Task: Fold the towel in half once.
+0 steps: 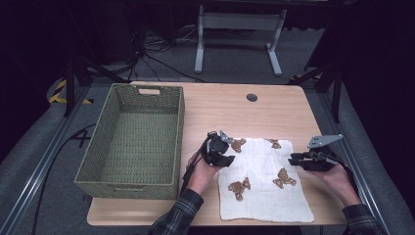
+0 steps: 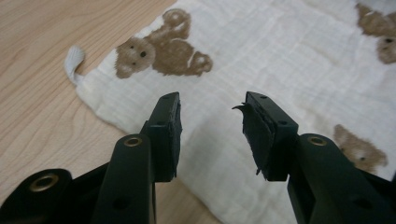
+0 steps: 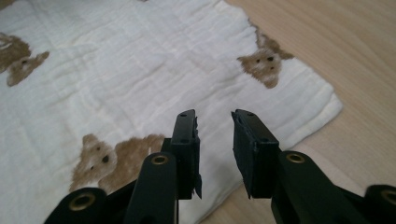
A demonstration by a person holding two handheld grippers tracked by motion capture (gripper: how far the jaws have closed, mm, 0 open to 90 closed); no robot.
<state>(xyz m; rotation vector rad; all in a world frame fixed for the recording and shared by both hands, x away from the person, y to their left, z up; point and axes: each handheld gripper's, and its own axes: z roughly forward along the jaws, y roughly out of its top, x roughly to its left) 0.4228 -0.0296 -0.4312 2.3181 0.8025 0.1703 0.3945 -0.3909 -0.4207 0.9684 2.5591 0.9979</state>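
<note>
Both the left gripper (image 2: 212,128) and right gripper (image 3: 215,140) hover over the bear-print cloth (image 1: 264,191), fingers parted, empty.

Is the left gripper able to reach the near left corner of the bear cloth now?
Probably yes. The left gripper is open at the cloth's left edge, and the table beside that corner is bare; the basket stands apart.

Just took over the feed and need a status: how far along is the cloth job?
Barely begun. Done: the white bear-print muslin cloth lies spread flat on the wooden table. In hand: nothing; the left claw and right claw hover open over opposite edges. Left: gripping it; the green woven basket is empty.
</note>
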